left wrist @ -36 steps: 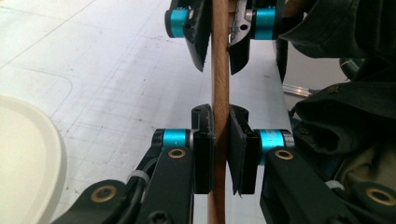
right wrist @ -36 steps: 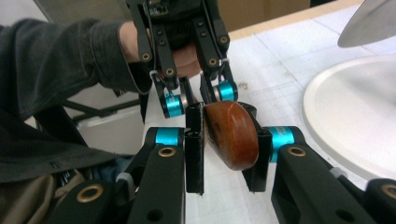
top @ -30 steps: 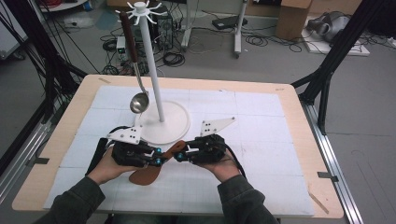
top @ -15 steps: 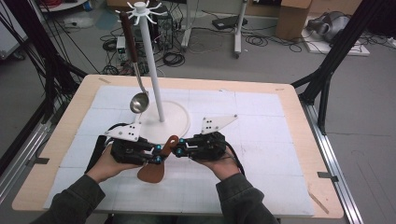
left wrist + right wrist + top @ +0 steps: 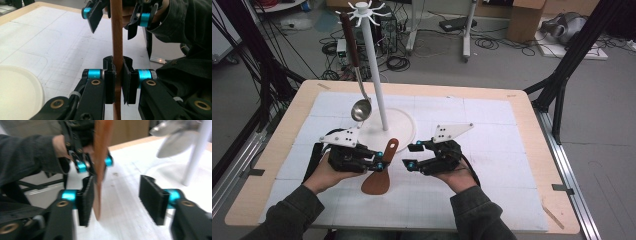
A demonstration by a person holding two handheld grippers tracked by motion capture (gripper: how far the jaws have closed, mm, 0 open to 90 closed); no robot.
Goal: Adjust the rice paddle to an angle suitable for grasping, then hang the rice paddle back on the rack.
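Released by the right gripper point(image 5: 412, 155) — its jaws having just been opening — the wooden spatula point(image 5: 380, 176) is held clamped by the left gripper point(image 5: 379, 161) alone, so the handover looks complete.

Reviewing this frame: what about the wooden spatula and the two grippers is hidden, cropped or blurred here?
- Wooden spatula: in the left gripper view both its ends run past the top and bottom edges.
- Left gripper: the spatula handle hides its pad faces.
- Right gripper: its view is motion-blurred; whether the left pad touches the spatula cannot be told.
- Ladle: smeared in the right gripper view.
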